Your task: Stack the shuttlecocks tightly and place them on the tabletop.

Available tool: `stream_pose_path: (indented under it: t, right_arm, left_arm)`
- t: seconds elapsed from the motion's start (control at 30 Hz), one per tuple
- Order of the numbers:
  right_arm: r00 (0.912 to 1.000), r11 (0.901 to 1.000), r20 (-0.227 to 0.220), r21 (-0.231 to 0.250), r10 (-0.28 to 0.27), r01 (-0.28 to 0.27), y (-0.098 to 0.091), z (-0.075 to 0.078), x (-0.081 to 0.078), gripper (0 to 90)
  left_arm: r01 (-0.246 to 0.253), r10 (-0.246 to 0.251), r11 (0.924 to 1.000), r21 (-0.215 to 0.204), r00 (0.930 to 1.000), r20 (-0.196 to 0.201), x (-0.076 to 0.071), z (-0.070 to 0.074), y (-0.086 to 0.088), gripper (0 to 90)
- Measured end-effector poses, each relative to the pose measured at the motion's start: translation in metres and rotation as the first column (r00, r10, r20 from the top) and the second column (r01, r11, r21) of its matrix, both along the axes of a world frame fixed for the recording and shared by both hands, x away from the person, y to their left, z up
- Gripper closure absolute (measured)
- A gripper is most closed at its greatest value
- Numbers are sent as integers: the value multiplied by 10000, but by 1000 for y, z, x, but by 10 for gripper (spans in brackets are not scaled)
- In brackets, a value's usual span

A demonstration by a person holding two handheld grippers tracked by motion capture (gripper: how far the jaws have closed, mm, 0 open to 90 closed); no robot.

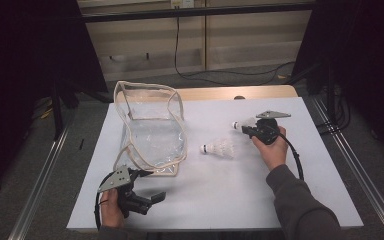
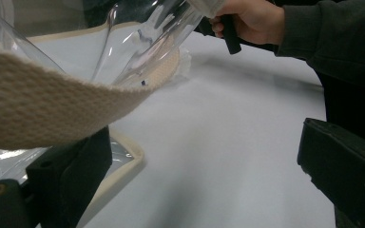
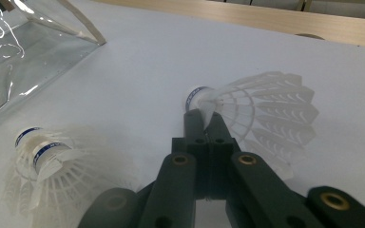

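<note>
Two shuttlecocks and a clear bag (image 1: 150, 127) with cream webbing trim are the work here, and the step in hand looks like the pick-up of the first one for loading into the bag. The right tool (image 3: 204, 116) has its jaws pressed together on the thin feather skirt of the held shuttlecock (image 3: 261, 111), just behind the cork; the cork points away past the tips and the skirt fans out to the tool's right. In the high view the same right tool (image 1: 252, 131) sits low over the bench (image 1: 230, 200), with the second shuttlecock (image 1: 219, 148) lying free on its side just ahead of the tips and a little nearer the person. The bag lies well beyond that, across the bench from this tool.

The left tool (image 1: 147, 186) has the bag's webbing strap (image 2: 43, 111) draped across its left jaw; the right jaw stands well apart from it, so the tool is open and pinches nothing, though it props the rim up.

Next, I judge, the right tool must lift without crushing the skirt, carry it over the free shuttlecock, and drop it into the bag's mouth, which the left tool should hold wide.

The right hand (image 1: 272, 147) grips from behind with the forearm angled in from the lower right; the left hand (image 1: 111, 210) holds its tool low, pointing towards the bag's near corner.
</note>
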State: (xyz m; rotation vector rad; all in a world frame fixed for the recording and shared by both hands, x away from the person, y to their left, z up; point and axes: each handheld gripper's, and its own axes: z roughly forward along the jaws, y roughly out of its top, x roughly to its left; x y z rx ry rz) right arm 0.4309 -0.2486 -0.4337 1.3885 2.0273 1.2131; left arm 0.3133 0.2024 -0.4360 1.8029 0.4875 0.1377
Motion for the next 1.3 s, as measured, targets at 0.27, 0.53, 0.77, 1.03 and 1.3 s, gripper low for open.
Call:
stream_pose_path:
  t: [0.27, 0.53, 0.77, 1.03, 1.3]
  right_arm:
    - [9992, 9995, 277, 155, 281, -286, -3, 9, -10, 900]
    - [9976, 9978, 480, 419, 500, -520, -6, 13, -21, 900]
    - [9952, 9955, 620, 517, 763, -795, -6, 17, -32, 900]
    - [9931, 9933, 725, 624, 923, -969, -12, 17, -42, 900]
    - [9909, 9915, 806, 645, 1080, -1133, -15, 18, -49, 900]
  left_arm:
    - [-8, 8, 10000, -6, 10000, -5, 0, 0, 0, 42]
    - [-17, 17, 10000, -3, 10000, 1, 0, 0, 0, 42]
    - [-32, 32, 10000, -6, 10000, -4, 0, 0, 0, 41]
    - [-38, 38, 10000, -29, 10000, -11, 0, 0, 0, 42]
    - [-66, 66, 10000, -18, 10000, -18, -1, 0, -1, 41]
